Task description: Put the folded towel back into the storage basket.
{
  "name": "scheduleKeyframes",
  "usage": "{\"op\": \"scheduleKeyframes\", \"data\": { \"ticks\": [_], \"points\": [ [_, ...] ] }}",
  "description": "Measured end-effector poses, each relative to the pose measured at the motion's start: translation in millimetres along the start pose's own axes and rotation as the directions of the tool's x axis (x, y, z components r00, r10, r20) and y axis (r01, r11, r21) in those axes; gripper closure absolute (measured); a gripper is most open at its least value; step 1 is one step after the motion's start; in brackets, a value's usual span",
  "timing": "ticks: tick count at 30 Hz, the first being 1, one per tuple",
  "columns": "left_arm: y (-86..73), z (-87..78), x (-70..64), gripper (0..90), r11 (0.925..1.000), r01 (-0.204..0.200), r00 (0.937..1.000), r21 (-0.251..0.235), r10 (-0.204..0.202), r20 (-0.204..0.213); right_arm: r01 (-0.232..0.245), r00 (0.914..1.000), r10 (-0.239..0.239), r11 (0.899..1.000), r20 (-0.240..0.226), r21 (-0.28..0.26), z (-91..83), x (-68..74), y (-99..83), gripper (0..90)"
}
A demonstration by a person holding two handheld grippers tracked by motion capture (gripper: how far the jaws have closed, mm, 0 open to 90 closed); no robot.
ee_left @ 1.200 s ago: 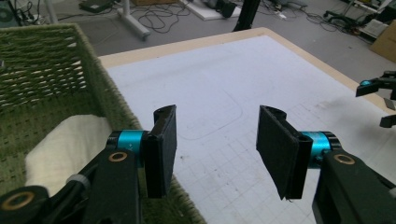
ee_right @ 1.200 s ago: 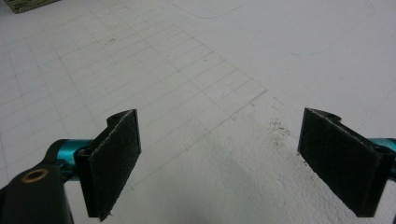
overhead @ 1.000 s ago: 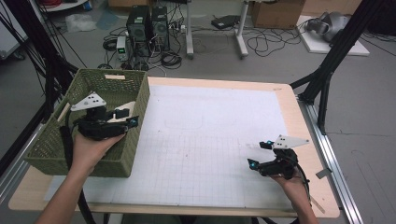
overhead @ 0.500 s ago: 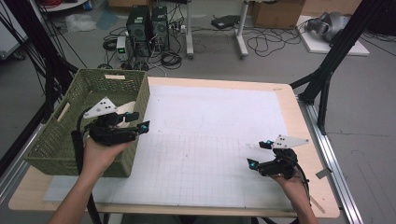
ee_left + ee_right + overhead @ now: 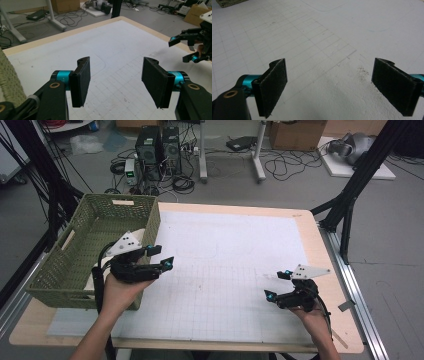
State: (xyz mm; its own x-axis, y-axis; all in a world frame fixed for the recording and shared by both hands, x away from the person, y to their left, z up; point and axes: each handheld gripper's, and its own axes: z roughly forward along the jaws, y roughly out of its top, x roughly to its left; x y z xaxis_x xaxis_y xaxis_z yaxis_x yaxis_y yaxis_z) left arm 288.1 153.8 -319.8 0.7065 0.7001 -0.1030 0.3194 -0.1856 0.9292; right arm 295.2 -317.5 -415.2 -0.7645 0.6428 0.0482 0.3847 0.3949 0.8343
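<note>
My left hand-held gripper point(image 5: 162, 256) sits at the left of the high view, its jaws spread wide and holding nothing. It hangs just past the right wall of the green woven basket point(image 5: 85, 250), which stands at the left edge of the surface point(image 5: 235, 245), in the middle left of the frame. In the left gripper view point(image 5: 115, 82) the basket point(image 5: 8, 80) is a strip of green weave at the left edge, just beside the left jaw and behind the tips, so the jaws look away from it across the white gridded mat point(image 5: 110, 47). Something pale lies inside the basket under my hand (I cannot tell what it is).

My right hand-held gripper point(image 5: 278, 285) rests low at the lower right of the high view, near the mat's right edge and well apart from the basket. Its jaws are also wide apart and empty. In the right gripper view point(image 5: 329, 87) a corner of the basket point(image 5: 229, 2) peeks in at the upper left of the frame, far off across the mat point(image 5: 317, 32). A patch of dark specks point(image 5: 362, 70) marks the mat just beside the right jaw.
</note>
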Motion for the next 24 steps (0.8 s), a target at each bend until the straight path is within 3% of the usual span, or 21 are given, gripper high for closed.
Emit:
{"op": "scheduleKeyframes", "data": {
  "ticks": [24],
  "points": [
    [-26.8,29.5,-24.4,38.9,0.9999,-0.010,0.9998,0.007,0.010,0.017,-0.003,1.0000,0.003,1.000,-0.003,0.002,0.1,1.5,0.4,12.4]
  ]
}}
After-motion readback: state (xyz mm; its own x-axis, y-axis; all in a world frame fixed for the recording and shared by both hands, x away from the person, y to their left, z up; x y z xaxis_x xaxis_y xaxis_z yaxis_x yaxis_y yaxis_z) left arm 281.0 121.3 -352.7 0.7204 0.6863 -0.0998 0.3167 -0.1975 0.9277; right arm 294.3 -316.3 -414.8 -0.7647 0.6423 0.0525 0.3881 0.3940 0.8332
